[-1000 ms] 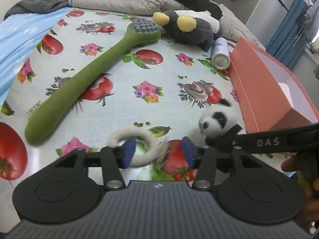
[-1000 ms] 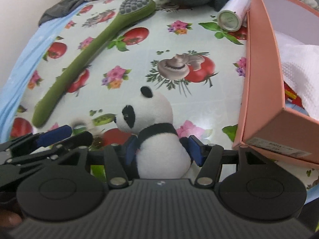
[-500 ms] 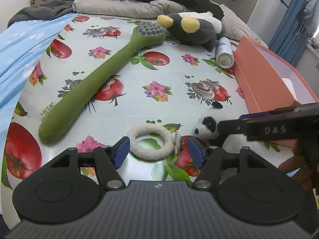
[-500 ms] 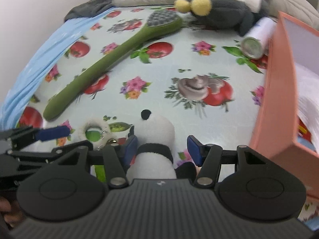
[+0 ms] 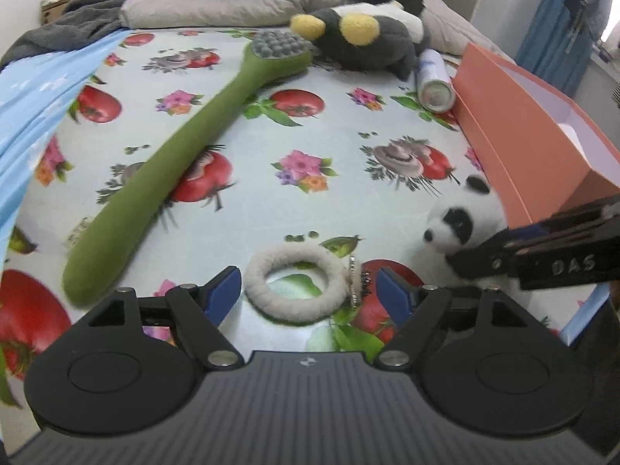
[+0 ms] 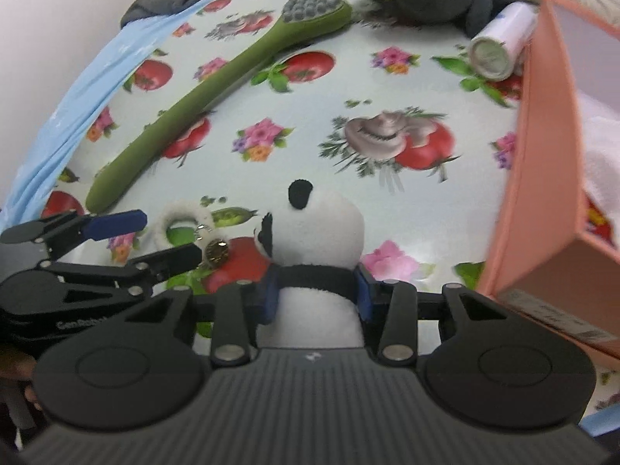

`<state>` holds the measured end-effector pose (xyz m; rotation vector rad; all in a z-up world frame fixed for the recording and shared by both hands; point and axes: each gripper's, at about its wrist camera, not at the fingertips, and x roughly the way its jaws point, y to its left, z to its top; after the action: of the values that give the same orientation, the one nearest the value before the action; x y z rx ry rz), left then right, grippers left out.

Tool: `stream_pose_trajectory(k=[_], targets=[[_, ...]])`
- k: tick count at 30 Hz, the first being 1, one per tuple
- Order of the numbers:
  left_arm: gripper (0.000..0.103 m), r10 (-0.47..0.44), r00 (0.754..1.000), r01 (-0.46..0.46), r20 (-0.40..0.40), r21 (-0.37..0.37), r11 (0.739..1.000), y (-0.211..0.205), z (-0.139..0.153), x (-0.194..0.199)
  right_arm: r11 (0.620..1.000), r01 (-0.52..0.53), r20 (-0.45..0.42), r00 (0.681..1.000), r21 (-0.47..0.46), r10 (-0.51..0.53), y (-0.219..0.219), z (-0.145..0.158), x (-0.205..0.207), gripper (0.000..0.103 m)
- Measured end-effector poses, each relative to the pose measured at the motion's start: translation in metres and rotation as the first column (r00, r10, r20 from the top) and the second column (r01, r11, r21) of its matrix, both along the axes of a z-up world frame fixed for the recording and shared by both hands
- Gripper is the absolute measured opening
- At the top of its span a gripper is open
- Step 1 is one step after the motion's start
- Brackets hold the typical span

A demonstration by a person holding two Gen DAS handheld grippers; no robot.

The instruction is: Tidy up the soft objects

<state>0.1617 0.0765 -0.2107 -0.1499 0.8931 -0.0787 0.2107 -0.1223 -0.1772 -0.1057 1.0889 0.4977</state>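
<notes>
Your right tongs [image 6: 317,294] have just been closing and now clench the small panda plush [image 6: 321,240] at its black band, both blue pads pressed into the fur. Your left tongs [image 5: 308,294] have just been opening and stand released, with the fluffy white ring [image 5: 296,285] lying between the pads on the bed cover [image 5: 333,124], touched by neither. The ring's metal charm [image 5: 354,283] lies close to the right pad. The panda sits just right of the left tongs, and the orange box [image 6: 542,178] stands right of the right tongs, near the panda. I judge that the step in hand is the pickup of the panda. Next you should lift it clear of the cover and carry it to the right, over the box wall. Keep the left tongs out of this way.
</notes>
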Motion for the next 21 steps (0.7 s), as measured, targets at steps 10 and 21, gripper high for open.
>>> stream_pose_trajectory(k=[10,21], targets=[[0.081,-0.013,0.999,0.016,-0.039,0.091,0.996,-0.015,-0.013,0.015,0.998,0.053,-0.004,0.999,-0.036,-0.054,-0.019,-0.010,-0.004,0.042],[0.028,0.007,0.999,-0.005,-0.048,0.055,0.998,-0.021,-0.007,0.017,0.996,0.085,0.008,0.996,-0.004,-0.085,-0.025,-0.008,-0.009,0.042]])
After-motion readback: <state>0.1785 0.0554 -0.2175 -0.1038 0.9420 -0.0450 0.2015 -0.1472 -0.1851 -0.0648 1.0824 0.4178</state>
